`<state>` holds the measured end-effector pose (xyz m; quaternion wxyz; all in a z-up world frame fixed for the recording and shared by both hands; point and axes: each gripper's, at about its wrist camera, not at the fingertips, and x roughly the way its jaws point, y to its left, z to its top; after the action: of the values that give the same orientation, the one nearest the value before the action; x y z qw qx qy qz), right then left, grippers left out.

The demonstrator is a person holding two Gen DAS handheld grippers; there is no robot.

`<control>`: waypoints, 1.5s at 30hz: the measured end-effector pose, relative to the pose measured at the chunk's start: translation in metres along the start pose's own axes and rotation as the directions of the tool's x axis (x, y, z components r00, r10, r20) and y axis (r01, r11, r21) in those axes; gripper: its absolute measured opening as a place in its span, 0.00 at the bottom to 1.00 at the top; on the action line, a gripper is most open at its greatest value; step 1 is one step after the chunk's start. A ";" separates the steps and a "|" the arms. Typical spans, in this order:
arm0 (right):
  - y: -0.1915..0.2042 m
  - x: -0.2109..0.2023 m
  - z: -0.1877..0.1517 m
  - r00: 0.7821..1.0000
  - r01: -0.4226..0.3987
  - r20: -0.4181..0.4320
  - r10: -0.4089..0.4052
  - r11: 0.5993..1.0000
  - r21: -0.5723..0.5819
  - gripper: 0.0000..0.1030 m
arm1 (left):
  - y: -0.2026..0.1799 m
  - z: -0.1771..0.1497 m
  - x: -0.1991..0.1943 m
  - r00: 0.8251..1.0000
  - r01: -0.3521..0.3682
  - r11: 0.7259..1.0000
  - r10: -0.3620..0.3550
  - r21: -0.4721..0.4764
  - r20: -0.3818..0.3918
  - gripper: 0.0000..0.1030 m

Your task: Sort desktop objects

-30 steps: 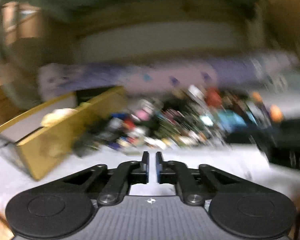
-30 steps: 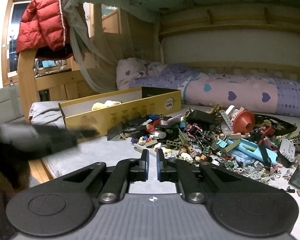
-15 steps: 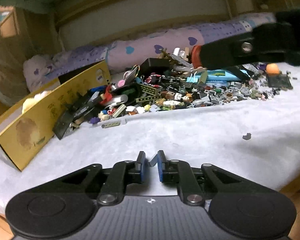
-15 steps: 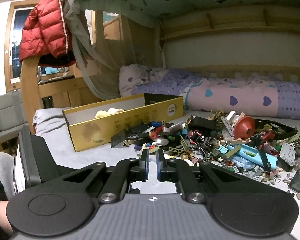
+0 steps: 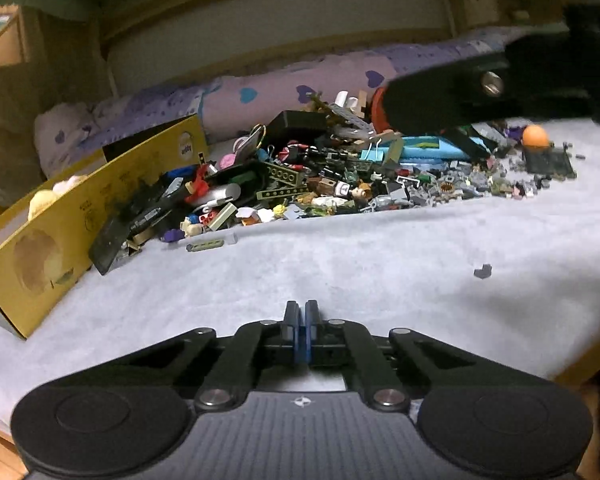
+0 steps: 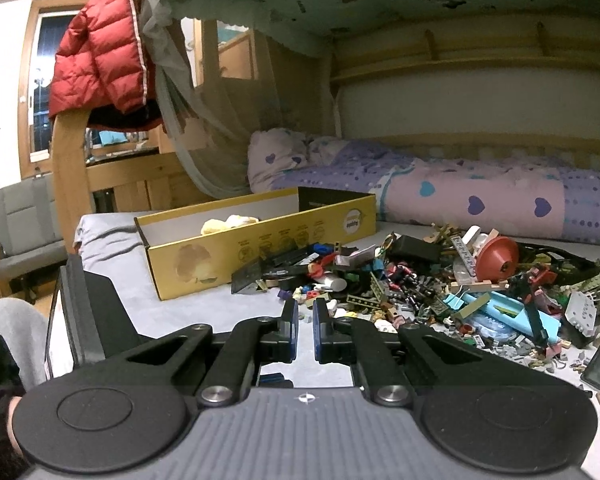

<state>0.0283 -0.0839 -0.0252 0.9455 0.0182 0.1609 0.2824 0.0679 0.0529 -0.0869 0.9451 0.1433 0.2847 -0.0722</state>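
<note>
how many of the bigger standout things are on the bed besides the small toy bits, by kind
yellow cardboard box: 1
red funnel-shaped piece: 1
orange ball: 1
light blue flat case: 1
silver cylinder: 1
Total: 5

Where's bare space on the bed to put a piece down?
The grey sheet is bare between the left gripper and the toy pile, apart from one small grey piece. Crowded: from the yellow box rightward to the orange ball.
</note>
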 end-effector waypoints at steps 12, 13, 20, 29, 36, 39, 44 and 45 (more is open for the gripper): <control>-0.002 -0.001 0.001 1.000 0.010 0.011 -0.010 1.000 0.009 0.10 | -0.007 0.006 -0.032 0.972 -0.162 0.984 0.146 0.075 0.184 0.02; -0.003 -0.002 0.002 1.000 0.008 0.014 -0.008 1.000 0.012 0.10 | -0.001 0.009 -0.041 0.964 -0.173 0.984 0.160 0.044 0.211 0.02; -0.008 -0.005 0.006 1.000 0.017 0.022 -0.018 0.999 0.027 0.08 | 0.035 0.021 -0.071 0.937 -0.194 0.970 0.227 -0.145 0.266 0.02; -0.007 0.002 0.001 0.999 0.044 -0.020 -0.044 0.999 0.009 0.04 | 0.064 0.031 -0.083 0.924 -0.207 0.952 0.266 -0.225 0.275 0.02; -0.013 0.007 0.002 0.998 0.050 -0.033 -0.049 0.998 0.030 0.03 | 0.106 0.041 -0.091 0.901 -0.260 0.936 0.324 -0.237 0.290 0.02; -0.013 0.008 0.003 0.999 0.040 -0.029 -0.040 0.999 0.028 0.03 | 0.125 0.047 -0.091 0.889 -0.285 0.923 0.355 -0.257 0.289 0.02; -0.011 0.011 0.013 1.000 0.021 -0.014 -0.021 1.000 0.022 0.03 | 0.153 0.053 -0.093 0.870 -0.321 0.899 0.404 -0.298 0.282 0.02; -0.010 0.012 0.015 1.000 0.018 -0.010 -0.018 1.000 0.021 0.03 | 0.157 0.055 -0.092 0.868 -0.325 0.896 0.410 -0.304 0.282 0.02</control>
<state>0.0484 -0.0852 -0.0156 0.9470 0.0255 0.1686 0.2723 0.0547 0.1898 0.0444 0.9862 0.0619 0.0920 0.1227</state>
